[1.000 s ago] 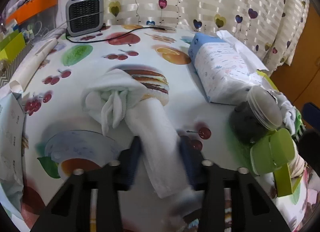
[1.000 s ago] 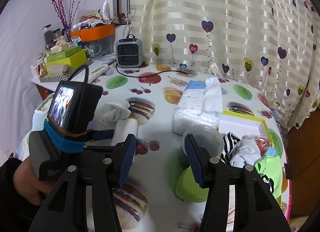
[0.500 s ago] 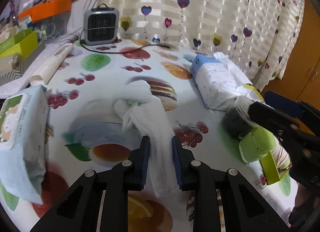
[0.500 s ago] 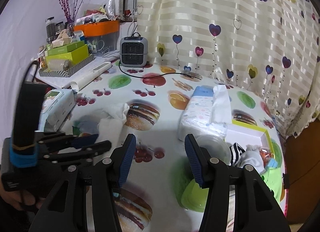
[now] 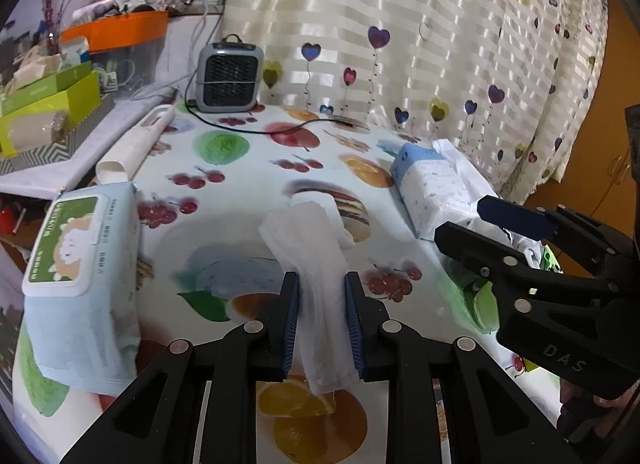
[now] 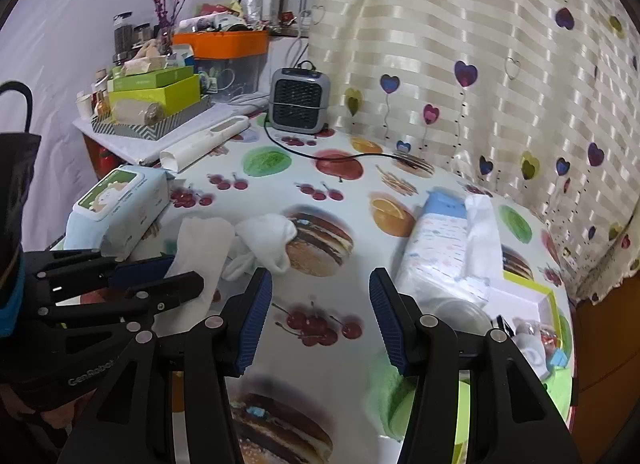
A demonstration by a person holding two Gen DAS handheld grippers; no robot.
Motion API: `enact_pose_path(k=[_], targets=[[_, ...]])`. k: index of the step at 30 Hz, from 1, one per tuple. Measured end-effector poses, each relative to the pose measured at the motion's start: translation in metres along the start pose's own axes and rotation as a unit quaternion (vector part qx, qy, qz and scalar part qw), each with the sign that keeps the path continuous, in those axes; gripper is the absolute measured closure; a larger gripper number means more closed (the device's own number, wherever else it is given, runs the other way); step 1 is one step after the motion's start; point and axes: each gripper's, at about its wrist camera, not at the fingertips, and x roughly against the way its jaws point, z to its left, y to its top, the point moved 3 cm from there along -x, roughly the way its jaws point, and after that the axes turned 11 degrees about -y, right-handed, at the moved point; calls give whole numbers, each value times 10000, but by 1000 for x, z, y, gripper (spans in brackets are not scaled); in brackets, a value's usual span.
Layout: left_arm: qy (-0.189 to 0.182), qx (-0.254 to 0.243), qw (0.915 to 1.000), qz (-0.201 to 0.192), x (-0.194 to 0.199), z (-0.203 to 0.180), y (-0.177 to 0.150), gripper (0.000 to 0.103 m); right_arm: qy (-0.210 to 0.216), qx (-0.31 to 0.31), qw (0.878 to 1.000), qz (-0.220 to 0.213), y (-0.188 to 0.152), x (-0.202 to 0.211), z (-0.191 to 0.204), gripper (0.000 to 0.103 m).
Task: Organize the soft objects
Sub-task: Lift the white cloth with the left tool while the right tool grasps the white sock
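My left gripper [image 5: 321, 284] is shut on a white sock [image 5: 320, 264] and holds it lifted above the fruit-print table; the same sock shows in the right wrist view [image 6: 200, 256], hanging from the left gripper [image 6: 176, 272]. A second white sock [image 6: 268, 240] lies crumpled on the table by the burger print. My right gripper [image 6: 320, 284] is open and empty above the table; it also shows at the right of the left wrist view [image 5: 464, 215]. A yellow-rimmed box [image 6: 532, 300] at the right holds several small clothes.
A wet-wipes pack [image 5: 80, 256] sits at the left edge, a tissue pack [image 5: 436, 187] at the right, a grey heater [image 5: 230, 77] with its cord at the back. A clear jar [image 6: 460, 312] and a green lid [image 6: 404, 404] lie near the box. Cluttered shelf at left.
My left gripper closed on the sock, lifted it off the crumpled sock and drew back. The right gripper moved left, into the left wrist view.
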Motion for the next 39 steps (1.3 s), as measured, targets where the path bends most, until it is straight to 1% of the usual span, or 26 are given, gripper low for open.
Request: enact_pose_path(k=[13, 18, 27, 35, 37, 39], targets=[[79, 145, 9997, -166, 15, 18, 2, 82, 135, 200, 9997, 55, 8, -13, 20, 51], [110, 207, 9995, -234, 21, 25, 3, 82, 231, 206, 9995, 112, 11, -24, 27, 51], [166, 286, 9988, -358, 33, 36, 3, 82, 625, -89, 9971, 417, 13, -64, 37, 51], [206, 358, 9984, -373, 34, 45, 3, 82, 842, -379, 9933, 692, 17, -101, 48, 51], [212, 369, 9984, -362, 33, 47, 3, 82, 918, -423, 9917, 799, 17, -112, 53, 51], [218, 368, 9985, -346, 32, 48, 3, 82, 904, -446, 9905, 932, 16, -122, 56, 51]])
